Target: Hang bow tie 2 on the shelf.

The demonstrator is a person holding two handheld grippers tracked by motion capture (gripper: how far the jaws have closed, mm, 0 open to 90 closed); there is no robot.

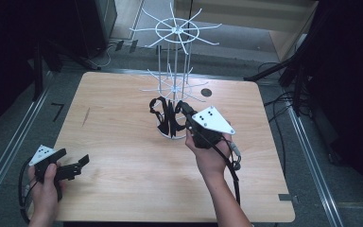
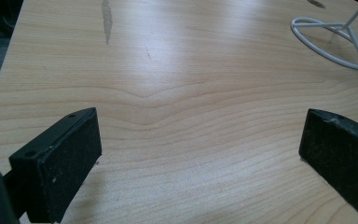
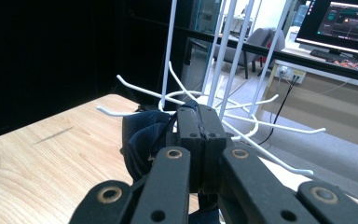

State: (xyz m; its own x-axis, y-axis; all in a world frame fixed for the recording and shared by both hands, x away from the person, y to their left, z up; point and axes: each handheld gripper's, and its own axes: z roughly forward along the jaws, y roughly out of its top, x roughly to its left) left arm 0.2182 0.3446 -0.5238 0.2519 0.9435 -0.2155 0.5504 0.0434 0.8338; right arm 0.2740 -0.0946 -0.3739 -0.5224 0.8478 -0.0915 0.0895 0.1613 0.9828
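A white wire rack [image 1: 175, 30] with two tiers of hooks stands at the far middle of the wooden table [image 1: 118, 137]. A black fabric item with straps [image 1: 163, 116] hangs against the rack's lower part, near its base. My right gripper [image 1: 182, 109] is shut on a thin strap of it; in the right gripper view the jaws [image 3: 199, 116] meet just below the lower hooks [image 3: 261, 123], with the dark fabric [image 3: 142, 140] bunched to their left. My left gripper [image 1: 73, 157] rests open at the table's front left, nothing between its jaws [image 2: 200, 149].
The rack's ring base [image 2: 354, 43] lies at the far right of the left gripper view. A dark round mark [image 1: 206, 92] sits on the table behind the rack. Dark frames and cables surround the table; a monitor [image 3: 349, 21] shows beyond it.
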